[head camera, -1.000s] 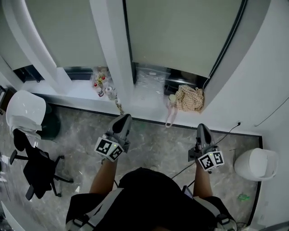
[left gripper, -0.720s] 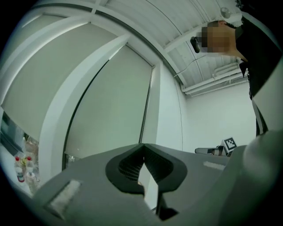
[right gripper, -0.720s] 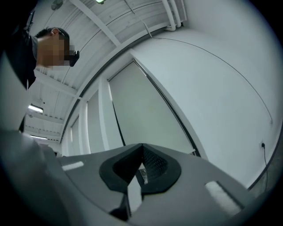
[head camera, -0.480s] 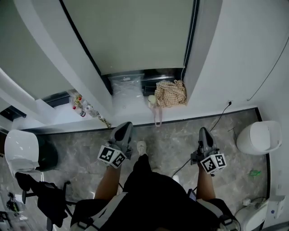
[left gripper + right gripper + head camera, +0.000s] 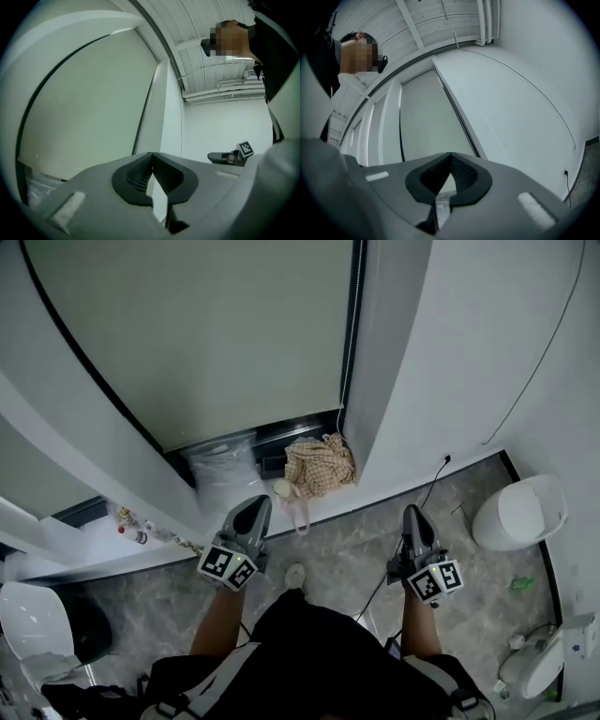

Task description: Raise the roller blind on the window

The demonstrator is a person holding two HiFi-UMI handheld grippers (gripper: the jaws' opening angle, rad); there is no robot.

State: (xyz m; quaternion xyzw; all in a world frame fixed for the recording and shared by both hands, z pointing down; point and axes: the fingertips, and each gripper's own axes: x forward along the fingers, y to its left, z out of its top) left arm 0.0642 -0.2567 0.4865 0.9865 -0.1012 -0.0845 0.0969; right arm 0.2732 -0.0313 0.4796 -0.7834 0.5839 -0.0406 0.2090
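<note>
the left gripper (image 5: 254,505) and the right gripper (image 5: 412,512) are held out over the grey marble floor (image 5: 342,549), well apart from the window. each has its fingers pressed together with nothing between them. beyond them a checked cloth bag (image 5: 319,465) and a clear plastic bag (image 5: 223,479) lie on the windowsill (image 5: 89,542). the roller blind (image 5: 206,334) hangs drawn down over the window, its lower edge just above the sill, with neither gripper touching it.

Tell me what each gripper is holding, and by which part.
Nothing is held. The left gripper has its jaws shut with nothing between them, and so does the right gripper. Neither touches the roller blind.
</note>
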